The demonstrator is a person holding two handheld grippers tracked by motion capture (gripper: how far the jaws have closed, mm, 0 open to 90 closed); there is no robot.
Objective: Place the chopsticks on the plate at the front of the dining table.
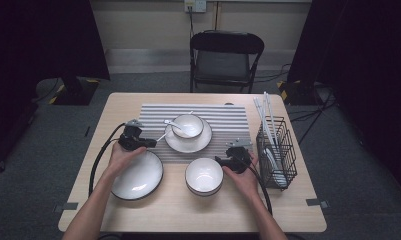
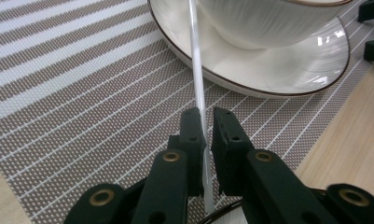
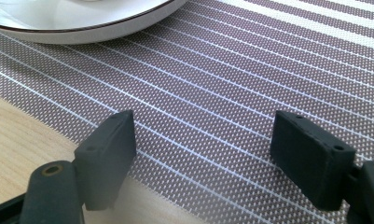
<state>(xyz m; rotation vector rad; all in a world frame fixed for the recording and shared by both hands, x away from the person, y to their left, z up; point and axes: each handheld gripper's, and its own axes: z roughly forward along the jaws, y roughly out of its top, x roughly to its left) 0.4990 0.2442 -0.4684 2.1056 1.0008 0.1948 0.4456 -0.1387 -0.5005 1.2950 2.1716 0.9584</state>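
One slim white spoon handle (image 2: 197,70), glossy, slanting across striped mat (image 2: 72,93)

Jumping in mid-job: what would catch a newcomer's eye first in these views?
The left gripper, at the striped placemat's left edge, is shut on a thin white stick that runs up against the plate carrying a bowl. The right gripper hangs open over the mat's near edge.

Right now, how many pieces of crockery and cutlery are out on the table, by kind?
Plates: 2 (one bare, one under a bowl)
Bowls: 2 (on plate, bare)
Spoons: 1
White stick in left tongs: 1
Total: 6
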